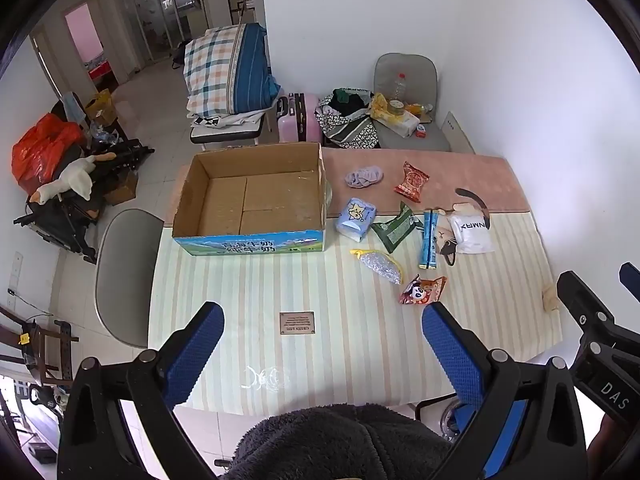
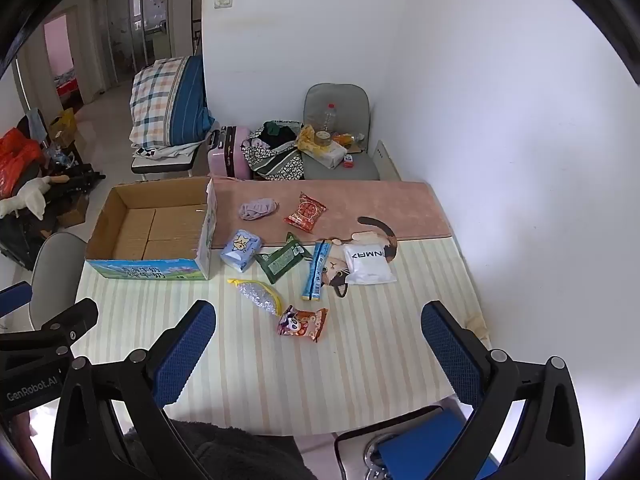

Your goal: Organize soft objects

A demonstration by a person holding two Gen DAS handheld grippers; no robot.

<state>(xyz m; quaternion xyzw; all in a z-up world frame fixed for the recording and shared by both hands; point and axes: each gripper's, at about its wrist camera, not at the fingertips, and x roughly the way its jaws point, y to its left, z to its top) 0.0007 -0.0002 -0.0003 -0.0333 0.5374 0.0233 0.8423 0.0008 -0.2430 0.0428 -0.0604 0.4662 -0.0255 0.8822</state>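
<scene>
Right gripper (image 2: 318, 334), jaws spread and empty: panda snack packet (image 2: 303, 321) lies just ahead at 12 o'clock, long axis 3-to-9, cardboard box (image 2: 150, 236) at 10 o'clock; left gripper (image 1: 323, 334) likewise spread, farther off.

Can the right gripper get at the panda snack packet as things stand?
Probably yes. The right gripper hangs open above the table, fingers wide apart and empty, and the panda snack packet lies flat just beyond them with bare cloth between and nothing on top.
</scene>
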